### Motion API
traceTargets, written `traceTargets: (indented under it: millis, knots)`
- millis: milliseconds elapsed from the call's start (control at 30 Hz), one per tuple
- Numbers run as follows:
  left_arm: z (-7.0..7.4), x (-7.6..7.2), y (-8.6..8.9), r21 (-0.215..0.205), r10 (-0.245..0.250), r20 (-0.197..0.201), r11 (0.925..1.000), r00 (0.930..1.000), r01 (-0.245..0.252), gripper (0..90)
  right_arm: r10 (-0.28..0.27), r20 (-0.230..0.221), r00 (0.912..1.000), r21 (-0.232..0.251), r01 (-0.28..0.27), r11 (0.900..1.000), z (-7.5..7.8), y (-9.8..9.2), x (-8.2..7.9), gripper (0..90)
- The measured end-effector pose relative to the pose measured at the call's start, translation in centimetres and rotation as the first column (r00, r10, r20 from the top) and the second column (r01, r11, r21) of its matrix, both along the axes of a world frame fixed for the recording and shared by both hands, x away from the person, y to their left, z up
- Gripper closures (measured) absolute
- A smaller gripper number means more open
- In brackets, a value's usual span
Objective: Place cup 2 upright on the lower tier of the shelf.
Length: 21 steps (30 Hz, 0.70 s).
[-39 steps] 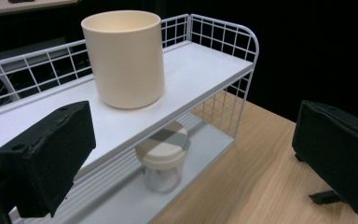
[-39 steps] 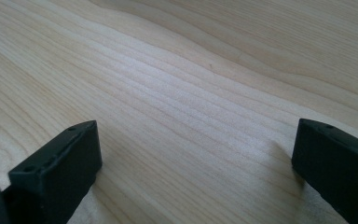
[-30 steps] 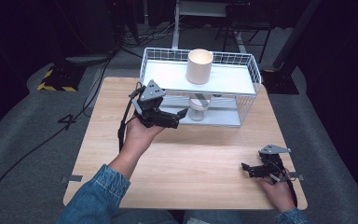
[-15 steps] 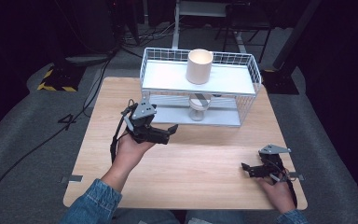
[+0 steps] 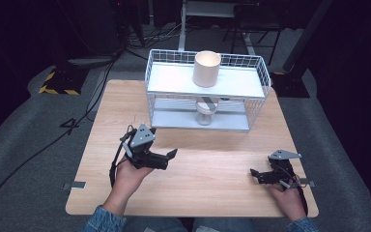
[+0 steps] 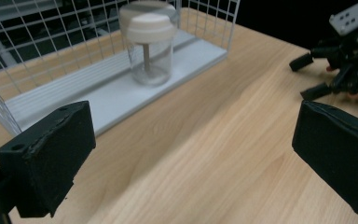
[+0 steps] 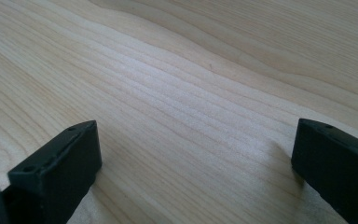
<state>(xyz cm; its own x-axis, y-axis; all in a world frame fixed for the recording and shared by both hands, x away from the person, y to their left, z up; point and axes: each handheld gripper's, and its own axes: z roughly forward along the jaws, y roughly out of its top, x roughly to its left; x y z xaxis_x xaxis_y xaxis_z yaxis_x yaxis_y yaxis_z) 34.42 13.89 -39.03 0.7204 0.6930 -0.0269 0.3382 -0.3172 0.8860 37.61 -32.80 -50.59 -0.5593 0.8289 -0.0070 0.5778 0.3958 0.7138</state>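
A white two-level wire rack (image 5: 256,92) stands at the far side of the wooden table (image 5: 212,159). On its top shelf sits a cream cup (image 5: 206,68). Its lower shelf holds a clear glass jar (image 5: 206,112) with a pale lid, also in the left gripper view as jar (image 6: 150,49). My left gripper (image 5: 170,158) hovers open over the table's left middle, well short of the rack, jaws wide apart with nothing between them (image 6: 191,140). My right gripper (image 5: 256,176) rests open near the front right edge, jaws down by bare wood (image 7: 191,149).
The left gripper view shows the rack's lower shelf (image 6: 98,93) ahead and the other hand's gripper (image 6: 340,60) far right. Dark floor, cables and a yellow-black striped plate (image 5: 55,83) surround the table. Bare wood lies between the two grippers.
My left gripper has pulled back from the rack's front toward the person and lower over the table, still open. The right gripper has stayed put.
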Motion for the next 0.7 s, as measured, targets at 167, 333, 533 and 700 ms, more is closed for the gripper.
traceTargets:
  millis: [167, 333, 533, 700]
  knots:
    - [-1.3, -1.3, -0.3, 0.027, -0.003, -0.009, 0.9996, 1.0, 0.003, 0.0, 0.0, 0.0, 1.0, 0.0, 0.0, 1.0, 0.0, 0.0, 0.0, 1.4]
    - [-2.9, -1.6, 0.2, 0.032, 0.009, -0.045, 0.9995, 0.9989, -0.007, 0.0, 0.0, 0.0, 1.0, 0.0, 0.0, 1.0, 0.0, 0.0, 0.0, 1.4]
    - [-4.8, -1.8, 0.7, 0.036, 0.025, -0.079, 0.9991, 0.9966, -0.022, 0.0, 0.0, 0.0, 1.0, 0.0, 0.0, 1.0, 0.0, 0.0, 0.0, 1.4]
    - [-6.4, -2.1, 1.0, 0.051, 0.045, -0.113, 0.9979, 0.9926, -0.04, 0.0, 0.0, 0.0, 1.0, 0.0, 0.0, 1.0, 0.0, 0.0, 0.0, 1.4]
